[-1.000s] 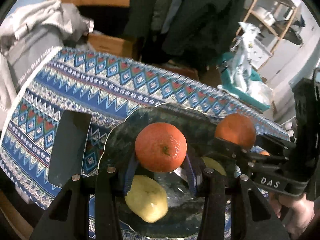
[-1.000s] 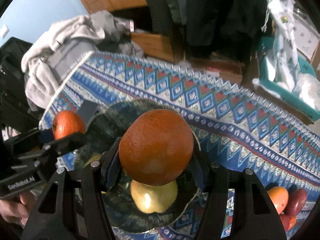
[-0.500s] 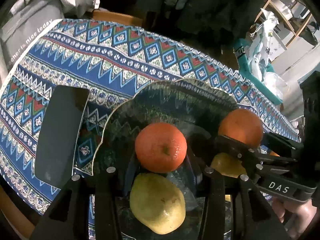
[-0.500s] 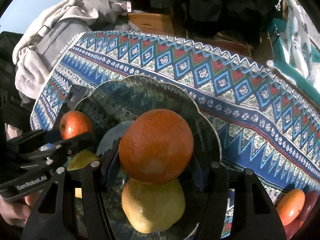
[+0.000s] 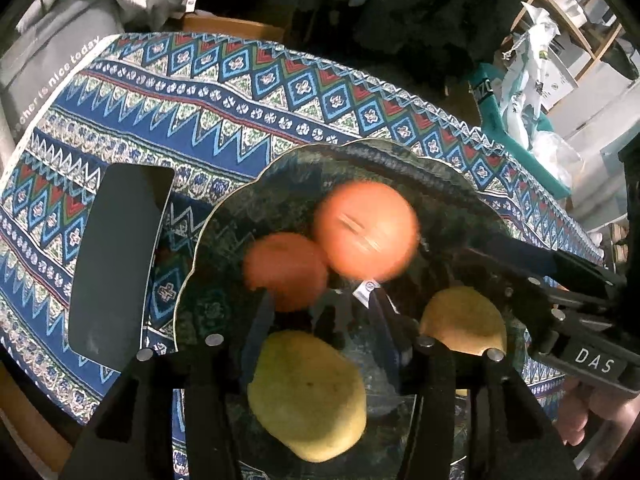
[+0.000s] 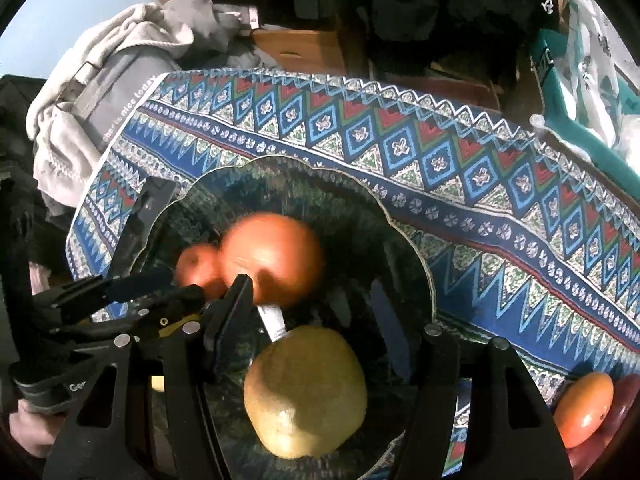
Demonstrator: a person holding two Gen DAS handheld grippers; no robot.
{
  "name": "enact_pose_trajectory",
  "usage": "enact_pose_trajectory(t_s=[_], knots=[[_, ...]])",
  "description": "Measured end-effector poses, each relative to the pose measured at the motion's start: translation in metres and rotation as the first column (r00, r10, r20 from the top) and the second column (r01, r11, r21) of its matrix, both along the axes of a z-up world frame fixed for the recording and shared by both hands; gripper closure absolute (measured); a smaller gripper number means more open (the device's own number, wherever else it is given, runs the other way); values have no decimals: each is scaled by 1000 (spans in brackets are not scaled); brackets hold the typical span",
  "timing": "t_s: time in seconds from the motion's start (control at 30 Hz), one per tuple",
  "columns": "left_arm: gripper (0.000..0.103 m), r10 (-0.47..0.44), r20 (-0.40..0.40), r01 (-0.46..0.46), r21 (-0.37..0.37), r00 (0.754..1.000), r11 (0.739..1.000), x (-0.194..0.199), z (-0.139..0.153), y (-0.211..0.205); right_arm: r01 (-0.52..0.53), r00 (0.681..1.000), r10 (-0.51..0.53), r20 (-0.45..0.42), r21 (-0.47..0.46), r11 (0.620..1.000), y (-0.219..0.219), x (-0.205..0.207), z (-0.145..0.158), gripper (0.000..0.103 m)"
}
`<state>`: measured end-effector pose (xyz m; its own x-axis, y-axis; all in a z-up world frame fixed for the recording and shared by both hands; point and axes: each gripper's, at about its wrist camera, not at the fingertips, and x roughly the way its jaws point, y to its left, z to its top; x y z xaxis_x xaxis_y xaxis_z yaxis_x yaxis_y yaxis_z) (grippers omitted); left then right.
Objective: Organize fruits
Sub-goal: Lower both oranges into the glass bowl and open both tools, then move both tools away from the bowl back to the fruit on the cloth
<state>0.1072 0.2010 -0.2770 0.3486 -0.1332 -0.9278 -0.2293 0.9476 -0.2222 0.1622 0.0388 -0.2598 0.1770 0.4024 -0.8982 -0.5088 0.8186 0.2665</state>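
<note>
A dark green glass plate with a wavy rim lies on the patterned cloth. A small orange and a larger orange lie blurred and side by side on it. A yellow pear sits nearer, and a second yellow fruit lies to its right. My left gripper is opening, with the small orange just ahead of its fingertips and free of the pads. My right gripper is opening too, and the larger orange lies loose beyond it.
A black flat slab lies on the cloth left of the plate. An orange-red fruit and a dark red one lie off the plate's right. Grey clothes are piled beyond the table's far-left edge.
Both oranges have left the jaws and now lie together on the plate, blurred. Both grippers have sunk closer to the plate and their jaws have widened.
</note>
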Motion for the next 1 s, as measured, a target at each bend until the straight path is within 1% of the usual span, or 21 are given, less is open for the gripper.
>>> enact_pose_trajectory(t_s=[0.1, 0.27, 0.37, 0.47, 0.53, 0.73, 0.9, 1.0], knots=[[50, -9, 10, 9, 4, 1000, 1000, 0, 6, -3, 0, 1000, 0, 21, -6, 1000, -1, -3, 5, 39], [44, -26, 36, 25, 36, 999, 999, -6, 20, -11, -1, 998, 4, 70, -32, 999, -6, -9, 20, 39], [42, -38, 56, 36, 39, 998, 999, -7, 30, -17, 5, 995, -1, 95, -38, 999, -13, -13, 31, 39], [37, -50, 78, 47, 39, 996, 998, -9, 40, -24, 15, 993, -11, 114, -38, 999, -21, -18, 41, 39], [36, -60, 93, 57, 38, 994, 998, -11, 47, -30, 22, 992, -16, 125, -45, 999, -27, -22, 47, 39], [36, -115, 128, 112, 32, 985, 993, -15, 66, -56, 51, 986, -40, 159, -68, 996, -55, -35, 62, 39], [32, -172, 151, 167, 48, 973, 985, -19, 79, -82, 104, 982, -92, 167, -61, 993, -85, -42, 73, 39], [32, -209, 159, 202, 56, 965, 978, -22, 85, -97, 137, 976, -122, 181, -69, 988, -105, -47, 80, 38]])
